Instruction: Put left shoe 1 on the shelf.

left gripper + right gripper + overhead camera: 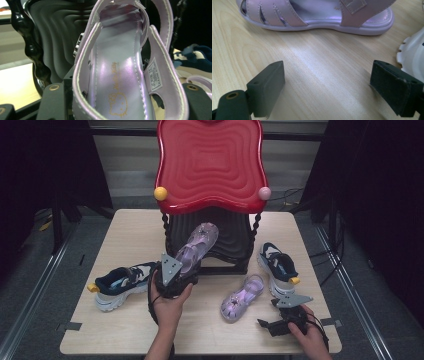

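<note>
Purple sandal (196, 247), clamped at its heel by the left gripper (172, 279), hangs toe-first before the rack's black lower shelf (231, 237); keeping it level should seat it flat. The right gripper (280, 324) rests wide open on the table (120, 330)

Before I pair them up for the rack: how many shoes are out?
4. One purple sandal is held in the left gripper at the rack, one sandal lies mid-table, one navy sneaker lies left, one right. None seems hidden.
</note>
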A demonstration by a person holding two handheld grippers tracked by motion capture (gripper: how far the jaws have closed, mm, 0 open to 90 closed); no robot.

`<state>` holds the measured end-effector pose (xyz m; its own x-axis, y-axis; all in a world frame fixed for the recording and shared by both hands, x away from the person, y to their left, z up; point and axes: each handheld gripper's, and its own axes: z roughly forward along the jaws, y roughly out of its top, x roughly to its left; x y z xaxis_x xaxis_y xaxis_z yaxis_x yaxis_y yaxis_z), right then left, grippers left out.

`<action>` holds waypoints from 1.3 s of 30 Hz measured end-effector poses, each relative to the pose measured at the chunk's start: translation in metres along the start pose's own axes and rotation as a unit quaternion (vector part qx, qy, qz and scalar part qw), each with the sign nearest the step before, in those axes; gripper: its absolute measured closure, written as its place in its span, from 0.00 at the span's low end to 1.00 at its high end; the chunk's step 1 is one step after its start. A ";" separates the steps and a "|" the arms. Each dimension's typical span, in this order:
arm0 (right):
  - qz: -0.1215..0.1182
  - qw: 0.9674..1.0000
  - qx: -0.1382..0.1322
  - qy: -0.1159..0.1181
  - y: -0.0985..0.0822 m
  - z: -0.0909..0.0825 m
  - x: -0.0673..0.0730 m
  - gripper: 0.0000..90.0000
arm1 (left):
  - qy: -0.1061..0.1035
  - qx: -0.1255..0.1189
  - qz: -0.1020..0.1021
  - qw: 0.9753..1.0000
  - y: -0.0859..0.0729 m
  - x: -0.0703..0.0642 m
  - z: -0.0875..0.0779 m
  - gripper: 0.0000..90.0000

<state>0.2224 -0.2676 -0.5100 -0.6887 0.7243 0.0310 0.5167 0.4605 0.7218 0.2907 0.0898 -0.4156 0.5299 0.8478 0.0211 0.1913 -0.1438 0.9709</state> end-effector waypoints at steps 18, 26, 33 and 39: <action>0.000 1.000 0.000 0.000 0.000 0.000 0.000 0.13 | 0.057 -0.025 -0.016 0.998 0.003 -0.006 0.018 0.42; 0.001 1.000 0.000 0.000 0.000 0.000 0.000 0.13 | 0.066 -0.035 -0.024 0.997 0.007 -0.006 0.025 0.42; 0.000 1.000 0.000 0.000 0.000 0.000 0.000 0.13 | 0.072 -0.042 -0.027 0.996 0.015 -0.005 0.031 0.42; 0.000 1.000 0.000 0.000 0.000 0.000 0.000 0.13 | 0.085 -0.042 -0.031 0.995 0.019 -0.007 0.037 0.42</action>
<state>0.2224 -0.2677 -0.5100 -0.6890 0.7241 0.0319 0.5170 0.4601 0.7218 0.3209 0.0624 -0.4061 0.3713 0.9285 -0.0064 0.1458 -0.0515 0.9880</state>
